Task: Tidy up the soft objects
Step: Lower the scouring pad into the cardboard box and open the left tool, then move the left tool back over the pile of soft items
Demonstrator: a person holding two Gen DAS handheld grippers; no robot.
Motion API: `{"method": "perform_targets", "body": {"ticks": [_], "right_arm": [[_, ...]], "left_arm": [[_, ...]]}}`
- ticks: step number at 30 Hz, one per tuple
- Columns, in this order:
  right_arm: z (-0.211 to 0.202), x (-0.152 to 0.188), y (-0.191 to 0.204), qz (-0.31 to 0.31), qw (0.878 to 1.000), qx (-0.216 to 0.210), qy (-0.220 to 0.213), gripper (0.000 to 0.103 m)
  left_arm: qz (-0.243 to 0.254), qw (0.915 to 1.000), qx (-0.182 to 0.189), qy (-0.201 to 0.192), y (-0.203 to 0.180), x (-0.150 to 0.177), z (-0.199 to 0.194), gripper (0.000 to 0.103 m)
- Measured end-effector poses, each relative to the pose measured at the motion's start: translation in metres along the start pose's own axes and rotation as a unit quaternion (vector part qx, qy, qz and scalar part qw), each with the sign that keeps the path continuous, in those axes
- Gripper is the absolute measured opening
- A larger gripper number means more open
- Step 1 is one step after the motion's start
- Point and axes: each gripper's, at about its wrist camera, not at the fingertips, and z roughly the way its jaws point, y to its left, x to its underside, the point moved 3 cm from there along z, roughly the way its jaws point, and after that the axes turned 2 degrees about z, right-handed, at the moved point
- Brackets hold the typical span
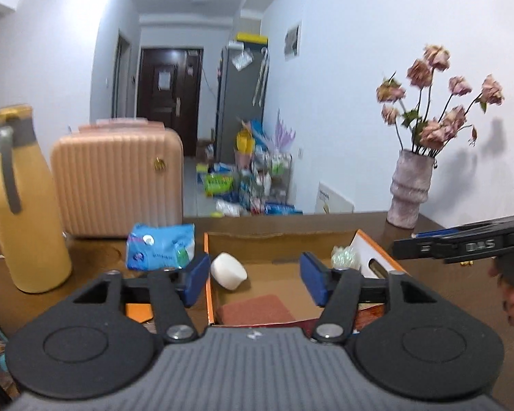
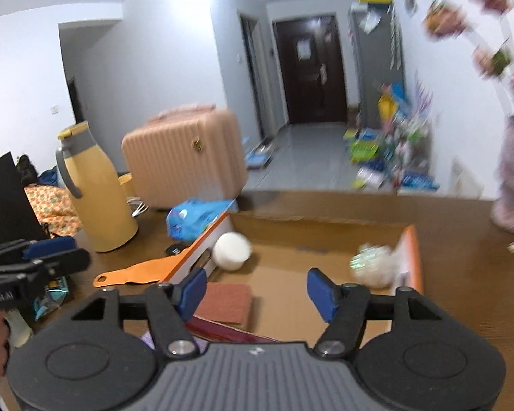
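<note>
1. Left gripper (image 1: 255, 279), nearest the lens in its own view: blue pads spread wide, nothing between them, poised above the near edge of the cardboard box (image 1: 277, 239).
2. Right gripper (image 2: 257, 291): pads likewise spread and empty, hanging over the near half of the same box (image 2: 318, 222). Each gripper appears at the edge of the other's view, so the two stand side by side at the box front.
3. Box contents: a white soft ball (image 1: 228, 270) in the far left corner against the orange wall; a shiny crinkled bundle (image 1: 342, 257) in the far right corner; a reddish-brown sponge pad (image 1: 257, 310) flat on the floor at the near left. The right-hand view is blurred, so the bundle's make-up cannot be told.
4. Outside the box, on the brown table (image 1: 455, 287): a blue soft packet (image 1: 161, 246) just beside the left wall, a yellow flask (image 1: 20, 205), a pink case (image 1: 116, 178) and a vase of dried flowers (image 1: 411, 188).
5. Step judged in hand: both grippers free, three soft items already boxed; the blue packet looks the likeliest candidate left.
6. Advice: approach the packet with the left gripper, pads held wide, pinch its middle gently so it does not slip or burst, lift it clear of the orange wall, and set it in the bare middle of the box.
</note>
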Motion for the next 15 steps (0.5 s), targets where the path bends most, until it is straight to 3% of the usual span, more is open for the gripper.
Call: {"method": "perform_targets", "body": {"ticks": [1,4,7,10,15], "right_arm": [[-0.015,0.004,-0.003,0.002,1.000,0.009,-0.013,0.070],[-0.051,0.020,-0.012,-0.001,0.998,0.035,-0.044,0.075],[-0.085,0.040,-0.014,-0.020,0.991,0.069,-0.115,0.092],[-0.110,0.052,-0.014,-0.037,0.981,0.099,-0.165,0.094],[-0.132,0.068,-0.010,-0.042,0.976,0.110,-0.184,0.094]], "left_arm": [[0.001,0.9999,-0.004,-0.016,-0.004,0.003,-0.010,0.076],[0.001,0.9977,-0.019,-0.065,-0.015,0.014,-0.034,0.084],[-0.001,0.9940,-0.033,-0.104,-0.027,0.024,-0.052,0.093],[0.006,0.9928,-0.041,-0.112,-0.039,0.029,-0.065,0.094],[-0.002,0.9939,-0.045,-0.101,-0.049,0.040,-0.086,0.097]]}}
